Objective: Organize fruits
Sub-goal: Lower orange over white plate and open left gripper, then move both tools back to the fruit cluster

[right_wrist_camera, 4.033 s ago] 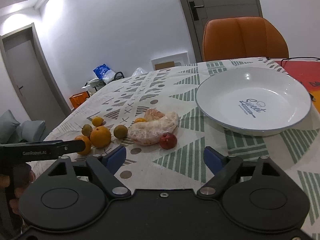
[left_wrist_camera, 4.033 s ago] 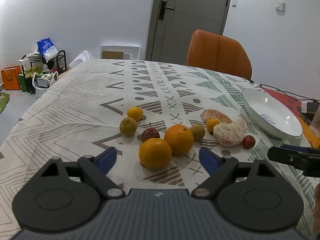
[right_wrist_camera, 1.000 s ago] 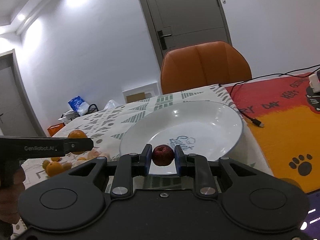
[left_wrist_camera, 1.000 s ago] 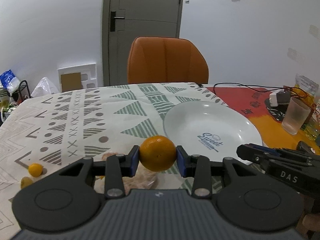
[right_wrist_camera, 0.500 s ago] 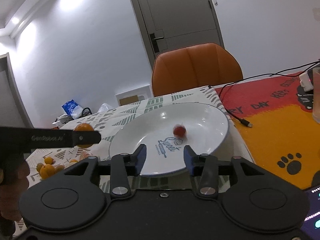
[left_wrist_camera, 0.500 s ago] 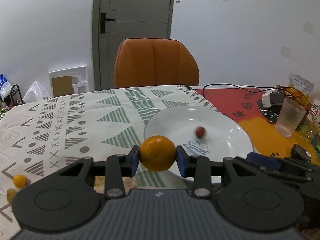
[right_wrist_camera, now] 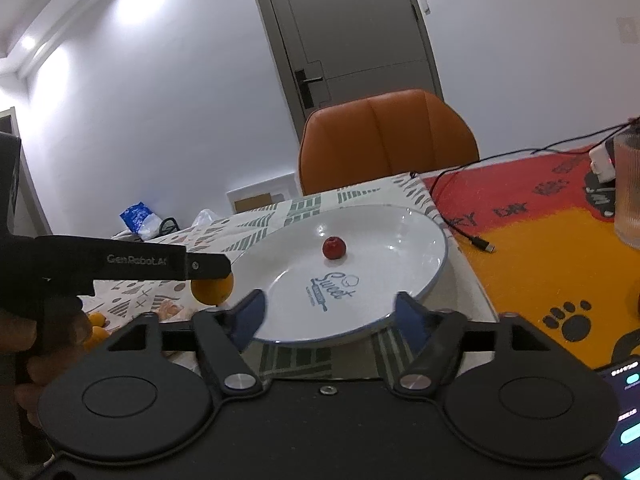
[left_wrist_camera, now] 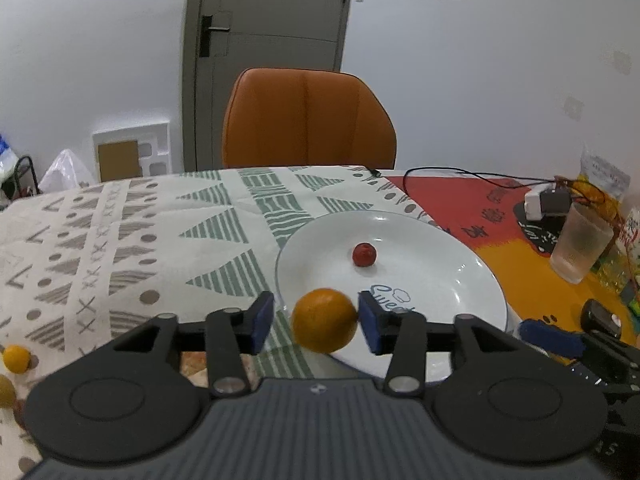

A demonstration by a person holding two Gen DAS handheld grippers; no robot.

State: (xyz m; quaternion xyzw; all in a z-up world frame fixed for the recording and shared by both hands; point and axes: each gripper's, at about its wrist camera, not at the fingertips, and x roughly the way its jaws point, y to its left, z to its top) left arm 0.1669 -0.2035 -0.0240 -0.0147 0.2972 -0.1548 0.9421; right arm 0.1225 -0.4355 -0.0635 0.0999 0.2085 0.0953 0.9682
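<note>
orange (left_wrist_camera: 324,320): between the left gripper's (left_wrist_camera: 316,322) opening jaws, touching only the right pad, the left pad clear of it; pinch gone
drop line: orange sits over the near left rim of the plate (left_wrist_camera: 472,268), barely inside; judged, it may roll out
right gripper (right_wrist_camera: 326,312): jaws opening wide, nothing between them; low before the plate's near rim
red fruit (right_wrist_camera: 334,247): resting in the plate, beyond centre
leftovers: small fruits (left_wrist_camera: 15,358) on the surface, far left

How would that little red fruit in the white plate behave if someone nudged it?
The red fruit looks round and smooth, so it would probably roll. The white plate dishes inward, so its raised rim would likely send it back toward the middle. Being so small, it is probably light.
</note>
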